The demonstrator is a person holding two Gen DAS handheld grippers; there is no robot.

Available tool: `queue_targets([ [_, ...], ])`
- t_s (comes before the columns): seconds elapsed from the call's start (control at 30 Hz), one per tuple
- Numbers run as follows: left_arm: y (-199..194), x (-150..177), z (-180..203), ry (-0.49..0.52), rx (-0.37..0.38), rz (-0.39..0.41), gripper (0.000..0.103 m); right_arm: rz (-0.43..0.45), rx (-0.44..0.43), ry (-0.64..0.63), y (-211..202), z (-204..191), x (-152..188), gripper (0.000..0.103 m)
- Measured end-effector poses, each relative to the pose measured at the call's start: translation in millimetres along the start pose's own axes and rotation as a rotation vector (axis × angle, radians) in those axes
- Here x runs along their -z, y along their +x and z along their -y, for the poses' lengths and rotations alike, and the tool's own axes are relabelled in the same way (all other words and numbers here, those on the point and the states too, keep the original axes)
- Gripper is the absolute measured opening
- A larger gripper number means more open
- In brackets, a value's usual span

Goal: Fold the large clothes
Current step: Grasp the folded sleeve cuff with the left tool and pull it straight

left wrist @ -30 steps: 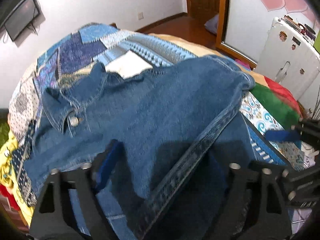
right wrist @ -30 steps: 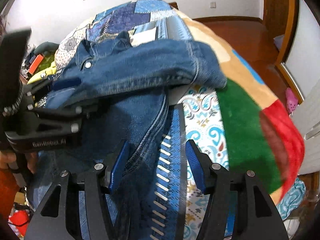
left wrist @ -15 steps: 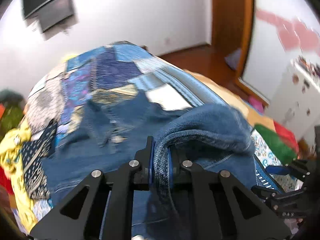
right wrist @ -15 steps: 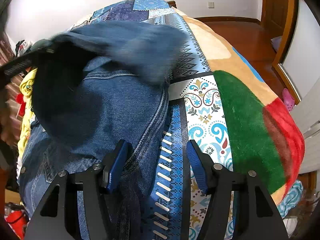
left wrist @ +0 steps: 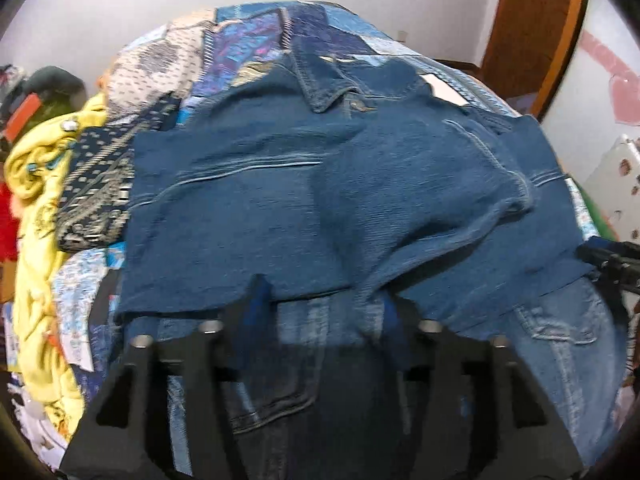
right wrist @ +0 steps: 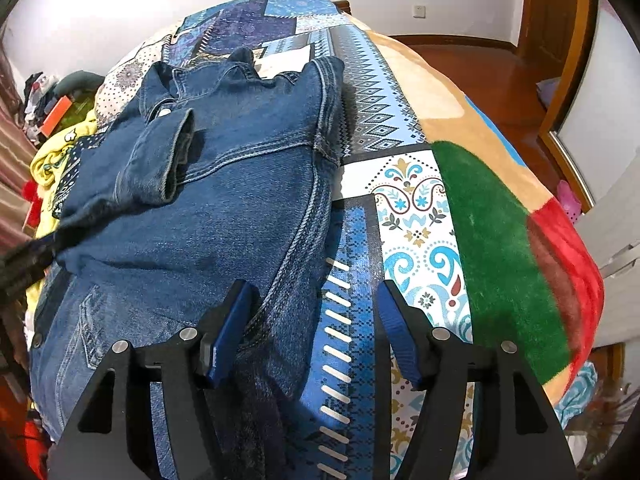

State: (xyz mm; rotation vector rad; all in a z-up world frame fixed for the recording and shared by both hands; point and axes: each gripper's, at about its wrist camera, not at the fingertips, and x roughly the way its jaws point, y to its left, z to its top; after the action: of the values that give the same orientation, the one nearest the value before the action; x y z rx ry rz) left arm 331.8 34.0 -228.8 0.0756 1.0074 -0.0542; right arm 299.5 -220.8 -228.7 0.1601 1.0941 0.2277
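Denim jacket spread on the patchwork blanket, one sleeve folded across its upper part. Right gripper, fingers apart, straddles the jacket's right edge near its hem.

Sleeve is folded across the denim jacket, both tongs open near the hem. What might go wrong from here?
1. The folded sleeve lies loose and bunched on the denim jacket; lifting the hem may slide it off.
2. The right tongs straddle the jacket's edge and the patchwork blanket, so closing may pinch both.
3. The left tongs sit over layered denim; they may grab uneven layers.
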Motion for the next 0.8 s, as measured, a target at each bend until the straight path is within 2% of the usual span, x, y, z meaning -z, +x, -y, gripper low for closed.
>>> queue_targets([
  [0.07,-4,-2,2,0.018,-0.023,-0.002,0.070,-0.003,0.006,0.007,0,-1,-1,0.061],
  [0.2,-20,-12,16,0.128,-0.055,0.022,0.072,-0.012,0.018,0.019,-1,-3,-1,0.061],
  [0.27,-27,-18,22,0.163,-0.039,0.061,0.073,-0.017,0.021,0.026,-2,-3,-2,0.061],
  [0.43,-32,-33,59,0.262,0.047,0.093,0.073,-0.011,0.019,0.032,-10,-5,-2,0.061],
  [0.6,-10,-46,97,0.378,0.081,0.054,0.073,-0.002,0.010,0.011,-15,-11,-1,0.061],
  [0.8,28,-51,115,0.403,0.106,-0.041,0.073,-0.012,-0.015,0.034,-8,-8,0,0.062],
])
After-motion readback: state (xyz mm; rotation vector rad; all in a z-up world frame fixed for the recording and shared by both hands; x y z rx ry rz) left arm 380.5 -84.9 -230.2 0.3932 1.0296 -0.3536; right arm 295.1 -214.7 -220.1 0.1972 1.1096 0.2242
